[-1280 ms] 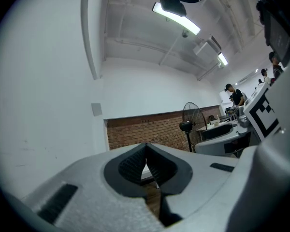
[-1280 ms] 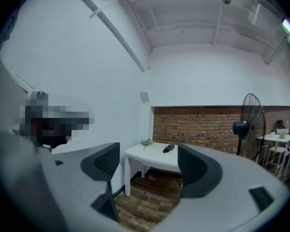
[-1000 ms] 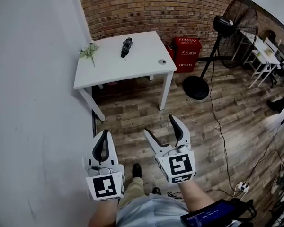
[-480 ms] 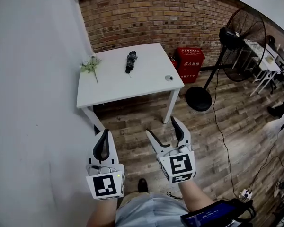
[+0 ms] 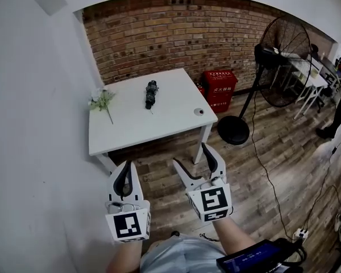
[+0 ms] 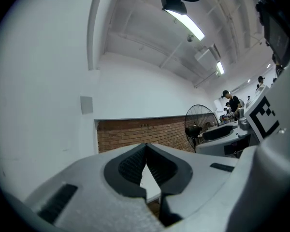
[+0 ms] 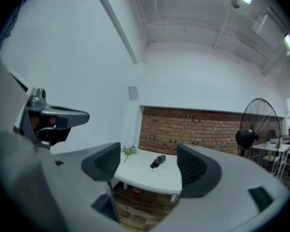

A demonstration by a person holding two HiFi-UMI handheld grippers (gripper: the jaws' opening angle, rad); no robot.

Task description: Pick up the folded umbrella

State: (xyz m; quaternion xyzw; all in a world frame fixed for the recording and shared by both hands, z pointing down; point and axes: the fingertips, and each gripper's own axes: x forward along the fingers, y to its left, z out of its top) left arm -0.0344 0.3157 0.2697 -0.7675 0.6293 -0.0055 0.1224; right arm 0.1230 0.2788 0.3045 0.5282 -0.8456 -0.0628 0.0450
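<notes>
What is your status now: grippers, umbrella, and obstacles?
Left gripper shut, empty; right gripper open, empty. Folded umbrella lies on white table, untouched, ahead. Flower sprig and small round object on same table, apart from it.

White table [image 5: 159,124] upper centre of head view, carrying a black folded umbrella [image 5: 151,94] mid-top, flower sprig [image 5: 102,101] at left edge, small round object [image 5: 199,111] near right edge.
</notes>
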